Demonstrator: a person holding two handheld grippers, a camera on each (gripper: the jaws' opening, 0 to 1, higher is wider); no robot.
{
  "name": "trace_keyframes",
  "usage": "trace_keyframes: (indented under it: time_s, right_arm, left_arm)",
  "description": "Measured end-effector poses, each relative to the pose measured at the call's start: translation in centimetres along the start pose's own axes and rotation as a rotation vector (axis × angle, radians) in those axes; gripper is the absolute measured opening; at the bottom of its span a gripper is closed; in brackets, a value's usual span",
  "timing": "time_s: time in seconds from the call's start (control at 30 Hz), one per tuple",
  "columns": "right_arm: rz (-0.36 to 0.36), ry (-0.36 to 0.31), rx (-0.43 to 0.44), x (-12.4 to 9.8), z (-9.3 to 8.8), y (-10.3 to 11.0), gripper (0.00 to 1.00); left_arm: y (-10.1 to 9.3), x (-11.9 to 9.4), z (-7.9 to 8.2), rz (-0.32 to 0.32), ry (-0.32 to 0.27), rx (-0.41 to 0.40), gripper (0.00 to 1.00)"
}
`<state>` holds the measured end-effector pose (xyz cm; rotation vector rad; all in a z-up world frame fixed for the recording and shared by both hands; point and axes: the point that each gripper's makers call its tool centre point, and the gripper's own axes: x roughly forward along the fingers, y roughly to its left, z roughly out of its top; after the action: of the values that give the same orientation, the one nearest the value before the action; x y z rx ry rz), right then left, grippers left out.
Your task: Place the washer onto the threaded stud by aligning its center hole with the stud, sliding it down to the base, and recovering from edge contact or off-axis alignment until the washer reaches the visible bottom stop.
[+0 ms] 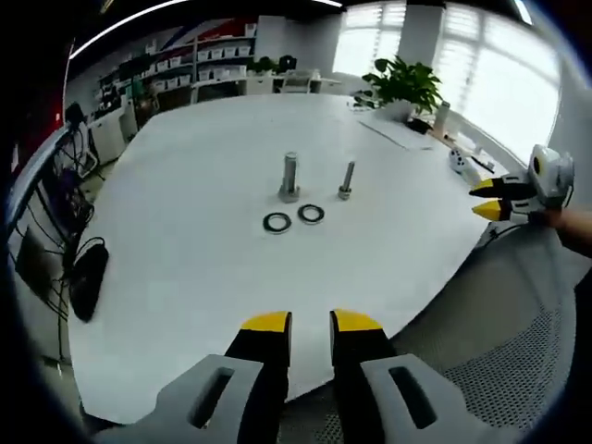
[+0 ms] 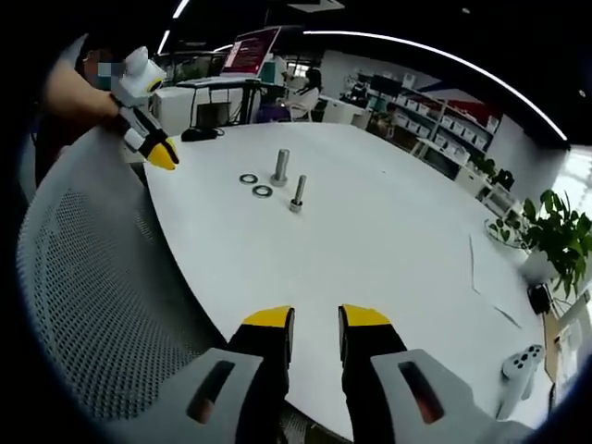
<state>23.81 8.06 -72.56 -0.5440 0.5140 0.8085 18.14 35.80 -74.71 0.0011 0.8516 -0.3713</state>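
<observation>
Closest in, the left tool (image 1: 310, 324), grey-bodied with yellow-tipped black jaws, hovers at the near edge of the wide white desk (image 1: 185, 277), jaws a little apart and holding nothing. The right tool (image 2: 314, 319) is the same story from its side: slightly parted, empty, poised over the desk edge with a grey mesh chair back (image 2: 102, 305) beside it.

Further in, straight ahead of the left tool, two dark flat metal ring washers lie side by side on the desk: the left-hand washer (image 1: 277, 223) and the right-hand washer (image 1: 311, 214), close together but apart. Just behind them stand two upright threaded studs, the thick grey metal stud (image 1: 289, 177) and the slimmer stud (image 1: 347, 179), both vertical on their base nuts.

Here's what matters: the washers sit dead ahead along the left tool's line, just in front of the studs, while in the right gripper view they lie off to the far left. I'd judge the left tool better placed for the pick. Nothing lifted yet, both washers flat.

Beyond, a green potted plant (image 1: 404, 85) by the windows.
</observation>
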Motion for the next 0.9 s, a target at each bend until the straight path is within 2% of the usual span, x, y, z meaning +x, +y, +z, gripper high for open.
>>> trace_keyframes:
  time_s: [0.03,0.13,0.23,0.27,0.33,0.4,0.47,0.57,0.77,0.9]
  right_arm:
    - [0.000,0.004,0.004,0.0,-0.1,0.0,0.22]
    - [0.022,0.030,0.029,0.3,-0.6,0.2,0.23]
    - [0.016,0.035,0.039,0.2,-0.7,0.2,0.23]
    - [0.013,0.038,0.042,0.2,-0.8,0.1,0.23]
    - [0.004,0.041,0.043,0.2,-0.8,0.0,0.23]
    - [-0.001,0.046,0.046,0.2,-0.9,-0.1,0.24]
    - [-0.008,0.056,0.042,0.2,-1.0,-0.2,0.24]
    - [-0.013,0.069,0.043,0.2,-1.3,-0.3,0.24]
    - [-0.013,0.088,0.043,0.3,-1.6,-0.3,0.24]
    - [-0.009,0.100,0.046,0.3,-1.8,-0.2,0.24]
  left_arm:
    - [0.2,0.3,0.3,-0.009,0.012,0.019,0.14]
    - [1.2,1.5,1.8,-0.019,0.048,0.158,0.09]
    - [1.9,2.7,3.4,-0.030,0.061,0.258,0.08]
    - [1.8,3.3,4.0,-0.060,0.060,0.269,0.08]
    - [1.5,4.0,4.1,-0.112,0.099,0.251,0.15]
    - [1.7,5.1,4.5,-0.143,0.123,0.283,0.28]
    - [1.9,6.0,4.5,-0.168,0.165,0.331,0.33]
    - [2.7,7.3,5.0,-0.168,0.191,0.419,0.34]
    - [3.8,8.9,6.2,-0.174,0.222,0.458,0.35]
    - [3.9,10.2,6.9,-0.228,0.254,0.517,0.37]
